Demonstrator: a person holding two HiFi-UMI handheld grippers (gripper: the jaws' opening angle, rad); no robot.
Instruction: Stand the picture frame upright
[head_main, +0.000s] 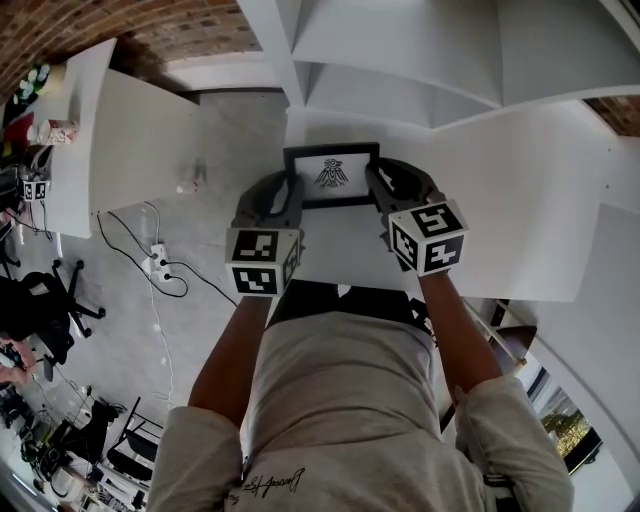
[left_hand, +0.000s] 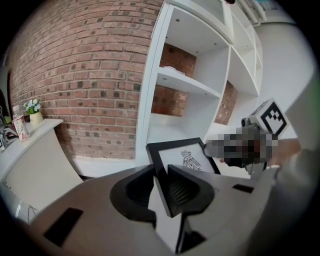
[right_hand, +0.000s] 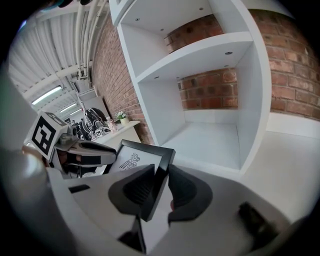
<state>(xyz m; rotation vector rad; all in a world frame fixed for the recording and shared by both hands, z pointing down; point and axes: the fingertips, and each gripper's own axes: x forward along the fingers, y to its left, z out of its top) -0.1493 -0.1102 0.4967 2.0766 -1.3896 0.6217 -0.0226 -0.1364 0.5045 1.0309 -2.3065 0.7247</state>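
Left tool (left_hand: 160, 172) and right tool (right_hand: 161, 175) each pinch the picture frame (head_main: 331, 175) at a white table (head_main: 500, 200) before brick-backed shelves (right_hand: 210, 75).

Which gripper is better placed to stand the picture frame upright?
Neither clearly: the left gripper clamps the picture frame at its left edge, the right gripper at its right, so both together seem best.

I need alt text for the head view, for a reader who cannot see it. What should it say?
Two hand-held tools grip a black picture frame by its side edges, the left tool on its left edge and the right tool on its right, over a white surface. A white shelf unit stands behind it.
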